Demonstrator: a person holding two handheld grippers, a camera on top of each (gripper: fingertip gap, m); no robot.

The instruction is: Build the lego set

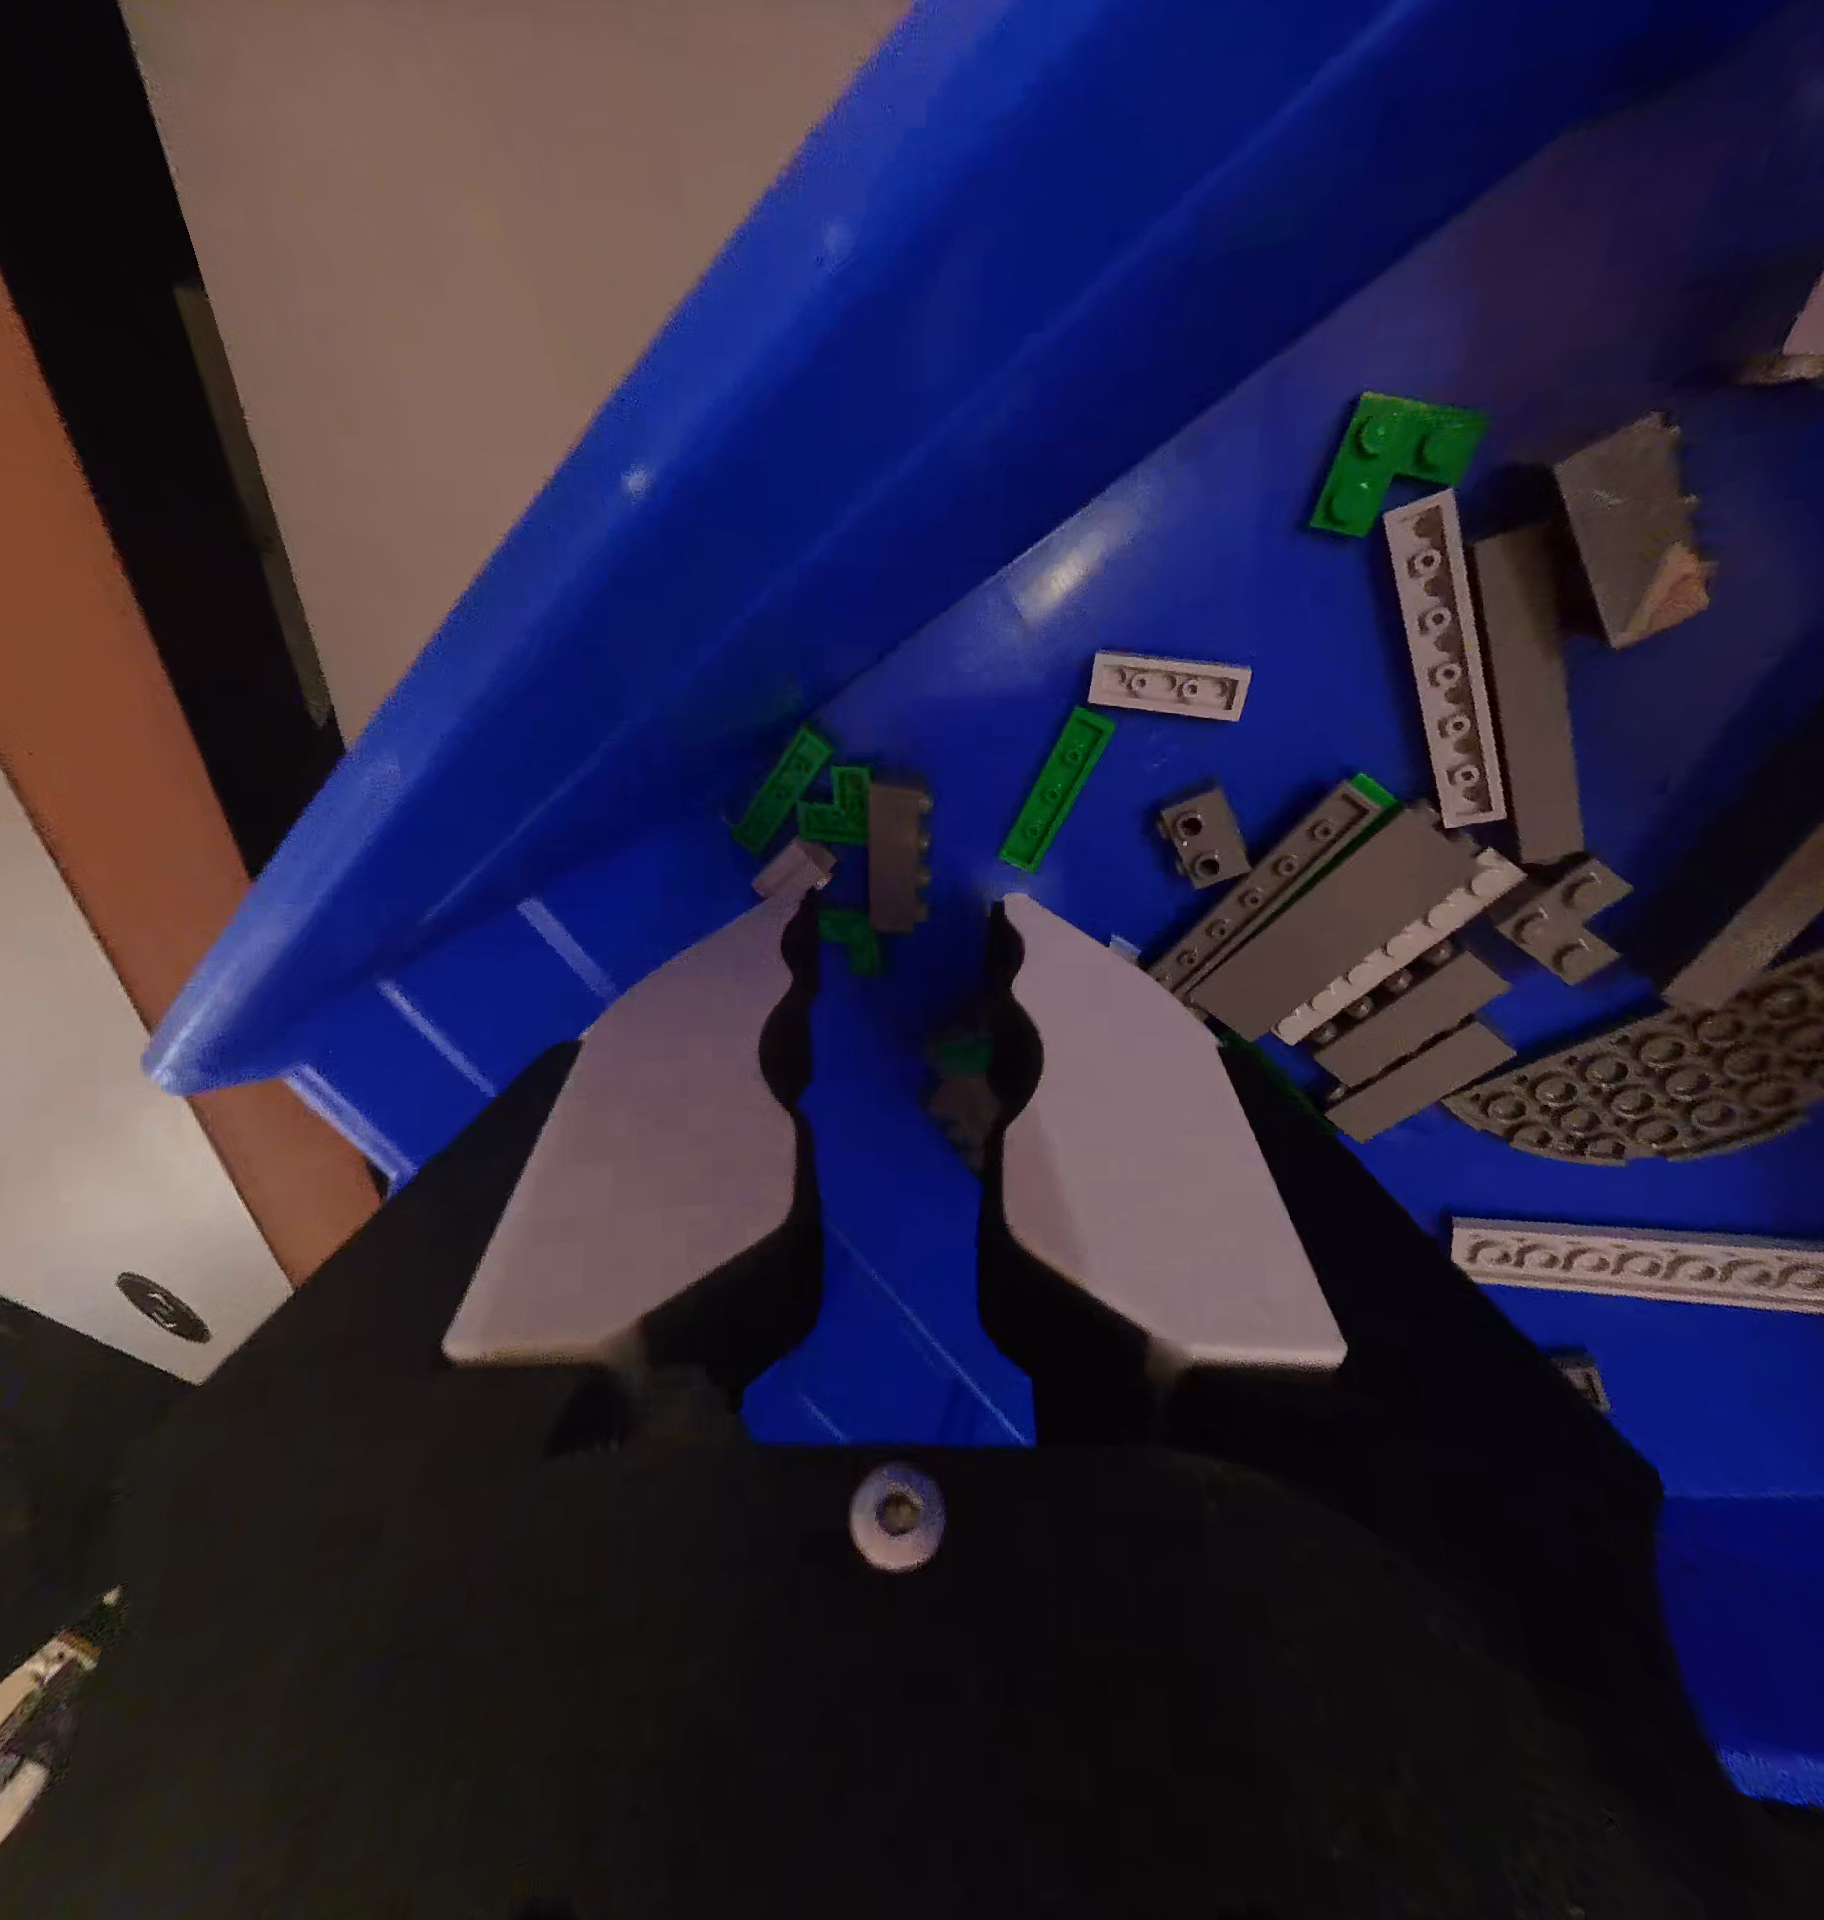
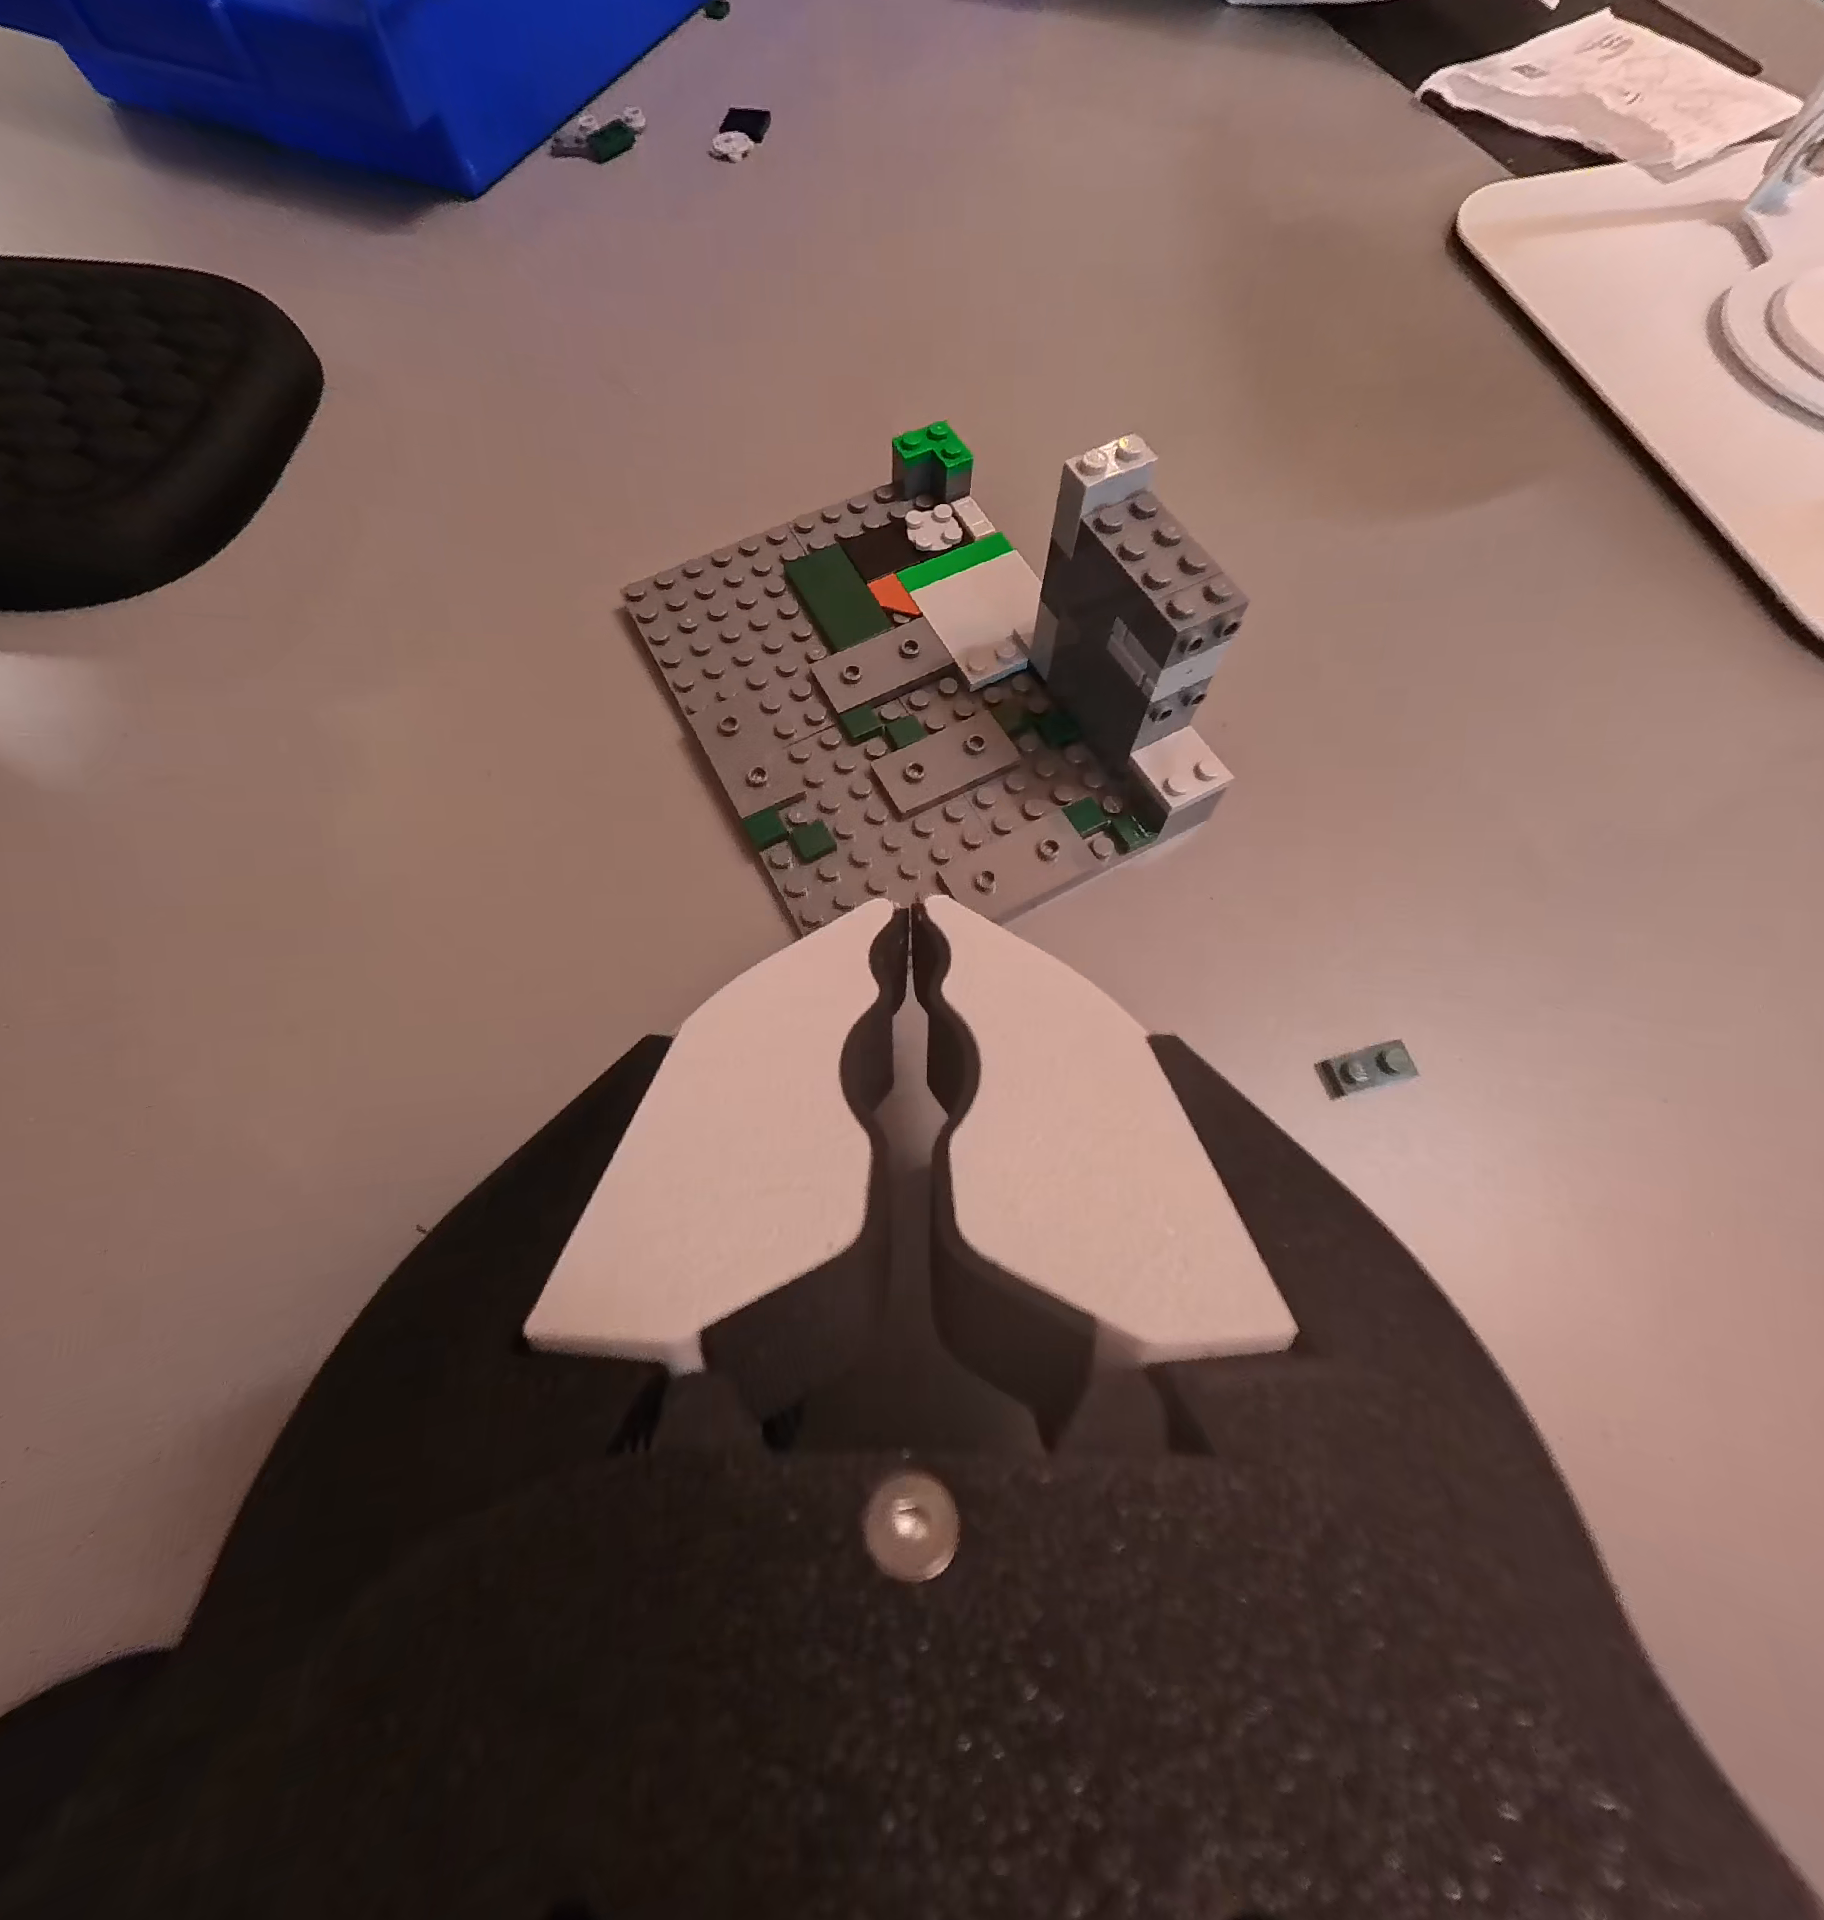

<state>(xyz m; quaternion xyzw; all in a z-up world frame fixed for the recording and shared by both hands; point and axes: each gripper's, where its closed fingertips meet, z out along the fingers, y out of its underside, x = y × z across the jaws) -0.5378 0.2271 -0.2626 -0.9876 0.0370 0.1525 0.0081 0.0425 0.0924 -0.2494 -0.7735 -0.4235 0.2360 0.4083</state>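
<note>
Blue bin [image 1: 887,436]: holds loose lego pieces, among them a green L-shaped plate [image 1: 1391,457], a long light grey plate [image 1: 1443,655], dark grey strips [image 1: 1344,935] and a round-edged studded plate [image 1: 1708,1060].
Left tool [image 1: 897,914]: fingers apart inside the bin, nothing between them; a dark grey brick [image 1: 895,857] and small green bits lie just beyond the tips.
Right tool [image 2: 910,914]: fingers together, empty, over the grey counter [image 2: 368,831].
Lego build [image 2: 918,675]: baseplate on the counter just past the right tool, grey tower [image 2: 1136,613] on its right side.
Around: small grey plate [image 2: 1367,1066] near right, white tray [image 2: 1614,343] far right, black pad [image 2: 97,426] left.
</note>
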